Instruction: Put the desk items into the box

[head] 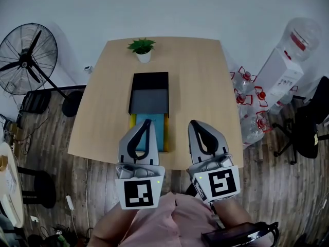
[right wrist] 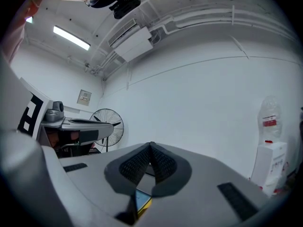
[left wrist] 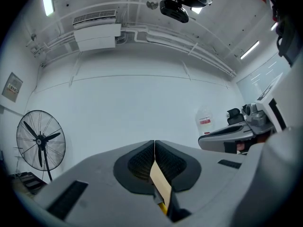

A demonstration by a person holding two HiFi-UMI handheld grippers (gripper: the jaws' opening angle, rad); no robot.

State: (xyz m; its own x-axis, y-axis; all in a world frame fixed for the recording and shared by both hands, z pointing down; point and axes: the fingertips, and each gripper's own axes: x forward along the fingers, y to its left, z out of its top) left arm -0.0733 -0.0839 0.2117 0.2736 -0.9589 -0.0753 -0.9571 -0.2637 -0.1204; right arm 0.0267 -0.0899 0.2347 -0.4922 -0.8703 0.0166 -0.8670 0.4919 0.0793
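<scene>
A black box (head: 149, 93) lies open in the middle of the wooden table (head: 200, 86). Just in front of it rests a blue item with yellow edges (head: 158, 130), partly hidden behind my left gripper (head: 145, 121). That gripper is held above the table's near edge with its jaws shut and nothing in them. My right gripper (head: 195, 122) hangs beside it, also shut and empty. In the left gripper view the left gripper (left wrist: 155, 143) points at the white wall. The right gripper (right wrist: 151, 145) does the same in its own view.
A small potted plant (head: 142, 49) stands at the table's far edge. A floor fan (head: 25, 60) is at the left. A water dispenser (head: 288, 60), several water bottles (head: 247, 107) and a black chair (head: 308, 122) are at the right.
</scene>
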